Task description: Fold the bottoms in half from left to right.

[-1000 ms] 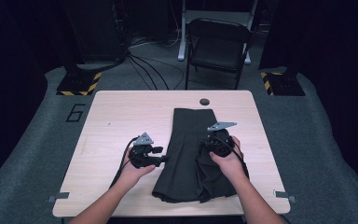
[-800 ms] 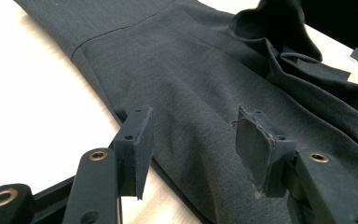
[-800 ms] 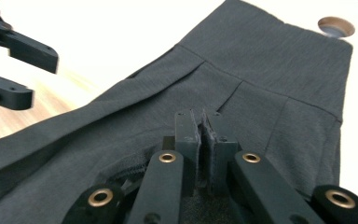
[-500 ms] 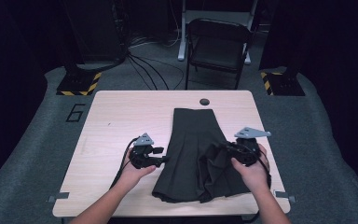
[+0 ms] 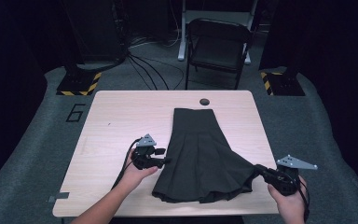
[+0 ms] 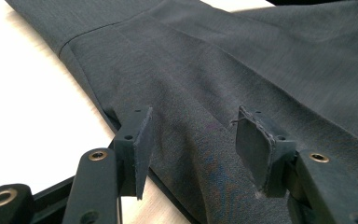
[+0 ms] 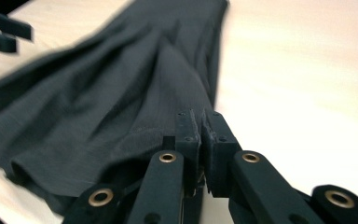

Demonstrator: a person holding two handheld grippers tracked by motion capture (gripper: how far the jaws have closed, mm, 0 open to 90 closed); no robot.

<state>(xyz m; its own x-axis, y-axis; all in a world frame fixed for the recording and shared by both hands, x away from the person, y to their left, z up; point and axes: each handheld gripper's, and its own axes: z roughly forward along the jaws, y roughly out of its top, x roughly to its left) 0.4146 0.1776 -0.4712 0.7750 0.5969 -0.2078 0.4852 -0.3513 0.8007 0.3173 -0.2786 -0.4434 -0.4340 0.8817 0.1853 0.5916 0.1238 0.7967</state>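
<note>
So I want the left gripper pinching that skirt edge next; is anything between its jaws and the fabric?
Nothing visible: the open left gripper already hovers over the dark skirt at its edge.

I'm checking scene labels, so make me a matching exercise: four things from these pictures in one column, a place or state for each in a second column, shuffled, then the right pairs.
Things
1. left gripper
2. right gripper
3. skirt
4. chair

Places or states
A. on the floor beyond the table's far edge
B. shut on the skirt's hem, at the table's right edge
C. spread dark and flat on the table, narrow end away from the person
D. open, jaws over the skirt's left edge

Pairs: 1-D, 2-B, 3-C, 4-A
</note>
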